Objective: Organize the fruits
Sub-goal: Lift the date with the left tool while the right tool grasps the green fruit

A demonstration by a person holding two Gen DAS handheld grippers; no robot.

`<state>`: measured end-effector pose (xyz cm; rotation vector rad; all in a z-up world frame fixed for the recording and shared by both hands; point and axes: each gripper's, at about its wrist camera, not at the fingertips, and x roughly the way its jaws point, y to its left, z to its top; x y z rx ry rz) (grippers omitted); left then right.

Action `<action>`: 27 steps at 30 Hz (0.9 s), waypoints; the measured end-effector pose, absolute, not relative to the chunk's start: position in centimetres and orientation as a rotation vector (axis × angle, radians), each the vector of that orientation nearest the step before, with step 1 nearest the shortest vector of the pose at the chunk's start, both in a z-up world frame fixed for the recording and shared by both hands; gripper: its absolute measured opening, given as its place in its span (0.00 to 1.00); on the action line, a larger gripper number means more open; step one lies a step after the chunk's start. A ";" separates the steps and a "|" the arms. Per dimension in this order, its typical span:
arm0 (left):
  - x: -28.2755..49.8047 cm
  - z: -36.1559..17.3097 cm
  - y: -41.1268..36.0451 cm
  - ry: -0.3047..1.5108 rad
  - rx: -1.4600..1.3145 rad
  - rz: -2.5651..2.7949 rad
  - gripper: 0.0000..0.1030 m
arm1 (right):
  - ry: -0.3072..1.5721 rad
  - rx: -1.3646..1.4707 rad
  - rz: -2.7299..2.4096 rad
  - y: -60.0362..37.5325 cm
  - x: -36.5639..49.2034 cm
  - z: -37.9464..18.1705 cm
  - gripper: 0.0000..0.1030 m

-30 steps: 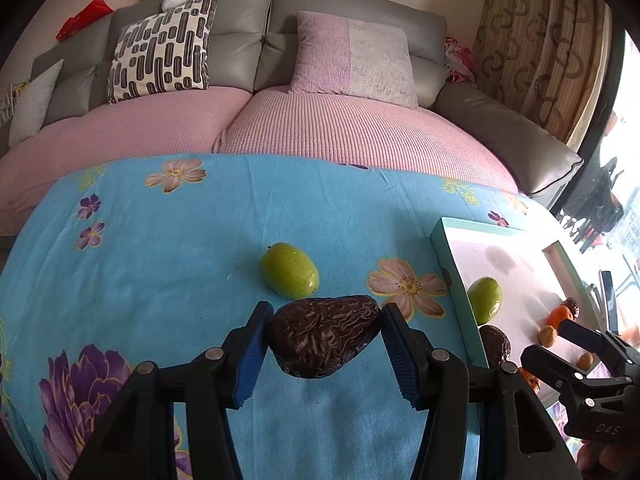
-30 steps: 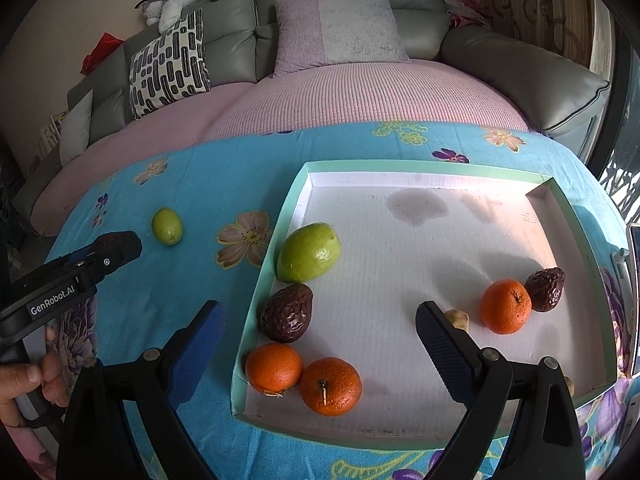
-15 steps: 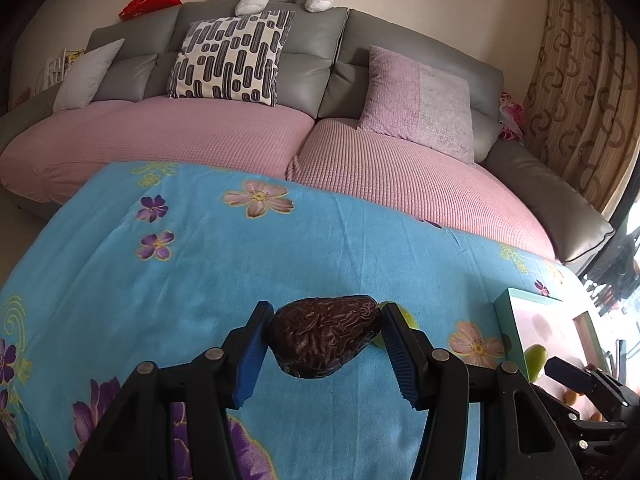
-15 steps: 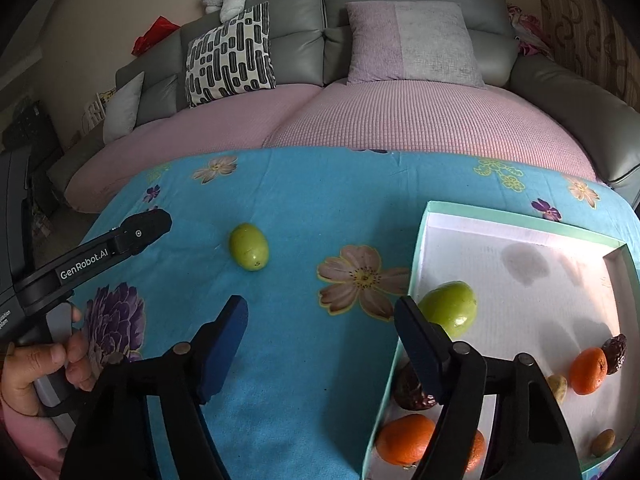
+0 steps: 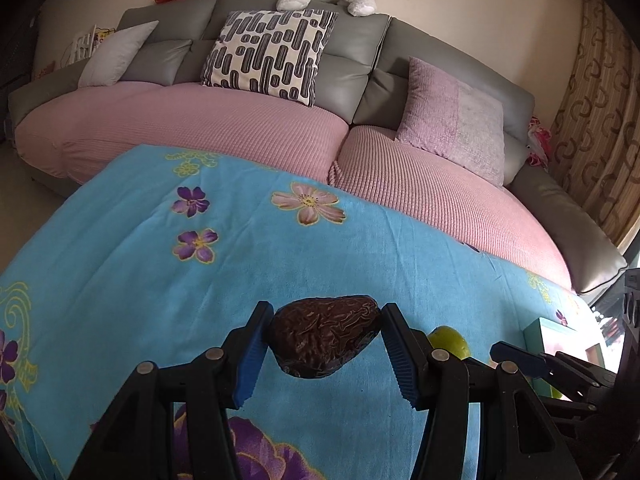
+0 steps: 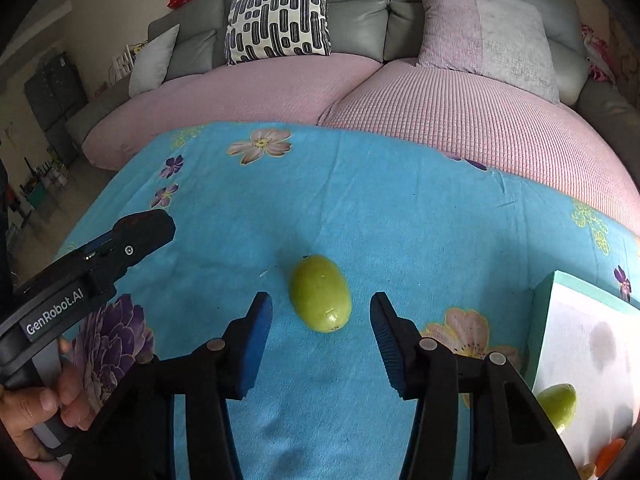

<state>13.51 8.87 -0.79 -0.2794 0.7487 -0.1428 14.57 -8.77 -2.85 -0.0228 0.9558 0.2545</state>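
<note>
On the blue flowered tabletop [image 6: 400, 208], the green fruit [image 6: 320, 293] lies between the spread jaws of my right claw [image 6: 320, 334], untouched. It looks smooth, firm and light, likely to roll; I'd pinch its middle. My left claw [image 5: 324, 344] grips a wrinkled brown fruit [image 5: 325, 335].

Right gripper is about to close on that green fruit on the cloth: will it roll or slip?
The green fruit is egg-shaped and smooth, so it may roll if nudged. Its glossy skin could slip between the right gripper pads. The soft blue cloth should damp rolling somewhat.
</note>
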 end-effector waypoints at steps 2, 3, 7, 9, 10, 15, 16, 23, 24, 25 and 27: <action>13.6 -0.9 8.9 0.754 -0.287 -0.146 0.57 | 0.968 -0.031 0.251 -8.5 15.3 -3.4 0.51; 13.6 -1.0 8.9 0.756 -0.289 -0.149 0.57 | 0.976 -0.032 0.252 -8.3 15.6 -3.6 0.51; 13.8 -1.2 9.0 0.763 -0.300 -0.154 0.57 | 1.005 -0.050 0.247 -7.6 16.4 -4.8 0.50; 13.9 -1.2 9.1 0.766 -0.303 -0.153 0.57 | 1.015 -0.057 0.242 -7.4 16.7 -5.2 0.50; 13.9 -1.3 9.1 0.768 -0.304 -0.152 0.57 | 1.019 -0.058 0.240 -7.4 16.8 -5.4 0.50; 13.9 -1.3 9.0 0.773 -0.300 -0.153 0.57 | 1.035 -0.062 0.235 -7.2 17.3 -6.2 0.50; 13.9 -1.3 8.9 0.774 -0.298 -0.154 0.57 | 1.034 -0.067 0.234 -7.1 17.3 -6.2 0.48; 14.0 -1.3 8.8 0.778 -0.299 -0.153 0.57 | 1.025 -0.068 0.252 -7.4 16.6 -5.5 0.42; 14.0 -1.3 8.8 0.779 -0.299 -0.151 0.57 | 1.020 -0.064 0.251 -7.4 16.4 -5.3 0.42; 14.0 -1.3 8.8 0.781 -0.299 -0.151 0.57 | 1.015 -0.058 0.252 -7.6 16.2 -5.1 0.42; 13.9 -1.1 8.7 0.782 -0.298 -0.152 0.57 | 1.004 -0.048 0.250 -8.0 15.4 -4.2 0.42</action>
